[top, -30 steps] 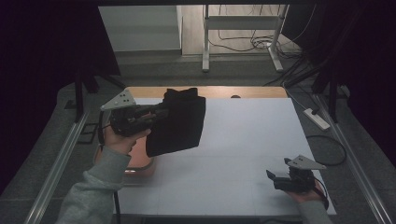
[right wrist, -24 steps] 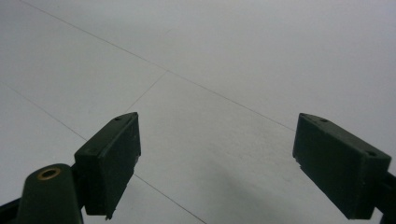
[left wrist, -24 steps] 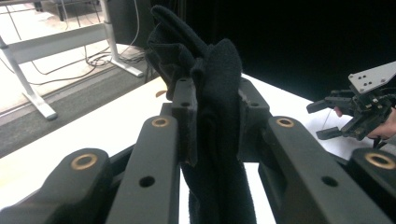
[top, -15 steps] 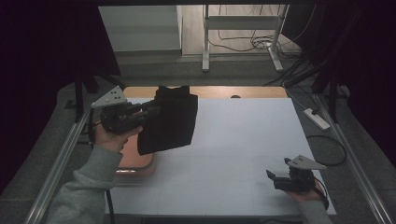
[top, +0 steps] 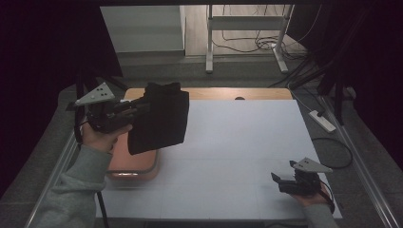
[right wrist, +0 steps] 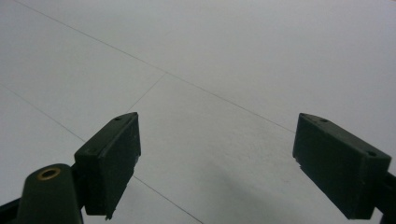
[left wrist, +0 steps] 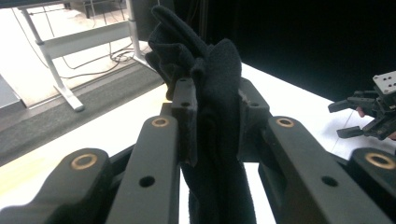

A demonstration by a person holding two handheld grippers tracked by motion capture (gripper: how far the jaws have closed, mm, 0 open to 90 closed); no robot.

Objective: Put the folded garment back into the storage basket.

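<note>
A black folded cloth (top: 159, 118) hangs in the air at the table's left, over the near edge of an orange tray (top: 133, 166). My left gripper (top: 145, 105) is shut on the cloth's top edge and held level. In the left gripper view, both jaws pinch the bunched cloth (left wrist: 219, 74) at the left gripper (left wrist: 215, 126), with folds sticking up past the tips. My right gripper (top: 276, 183) rests low at the front right of the white table (top: 247, 137), open, with nothing between its jaws. The right gripper (right wrist: 217, 158) looks along bare white table (right wrist: 210, 70).
The orange tray sits at the table's left edge, partly hidden under the cloth. A wooden strip (top: 247, 93) runs along the far edge. A power strip (top: 322, 121) and cables lie on the floor at the right. The right gripper (left wrist: 355, 116) appears far off in the left gripper view.
The left hand has carried the black cloth leftward and slightly up, from over the white surface to above the orange tray. The right hand has stayed put.
</note>
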